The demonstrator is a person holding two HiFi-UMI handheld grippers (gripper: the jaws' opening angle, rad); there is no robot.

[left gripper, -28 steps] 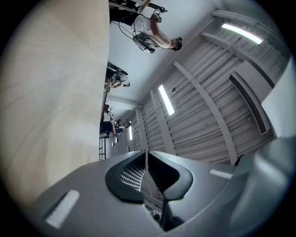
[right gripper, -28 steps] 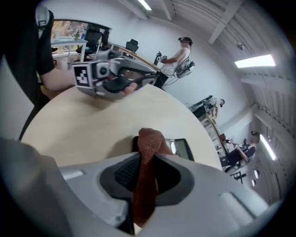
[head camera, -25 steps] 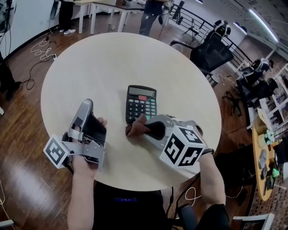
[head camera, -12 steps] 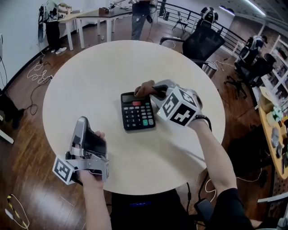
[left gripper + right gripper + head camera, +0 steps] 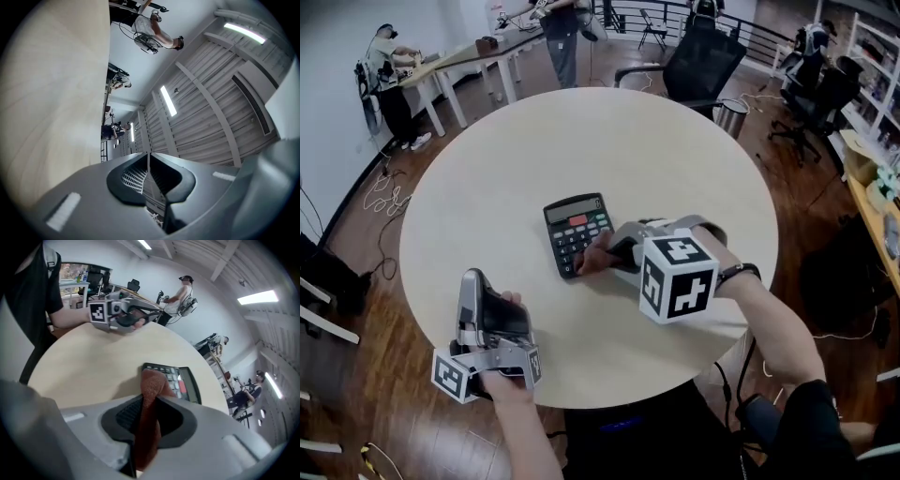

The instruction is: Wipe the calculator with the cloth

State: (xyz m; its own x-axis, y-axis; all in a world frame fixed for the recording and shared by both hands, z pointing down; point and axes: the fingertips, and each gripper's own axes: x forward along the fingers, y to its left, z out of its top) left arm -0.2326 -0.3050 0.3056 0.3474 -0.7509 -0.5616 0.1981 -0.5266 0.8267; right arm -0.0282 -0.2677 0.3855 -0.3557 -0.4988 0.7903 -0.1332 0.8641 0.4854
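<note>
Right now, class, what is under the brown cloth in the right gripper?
The cloth lies over the calculator's key end, on the table. The display and most keys show; the keys beneath the cloth are covered.

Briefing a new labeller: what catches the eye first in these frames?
First, the red-brown cloth pinched in the right claw, at the near edge of the black calculator in the middle of the round table. Next, the left claw, shut and empty, tilted upward at the table's near-left edge.
</note>
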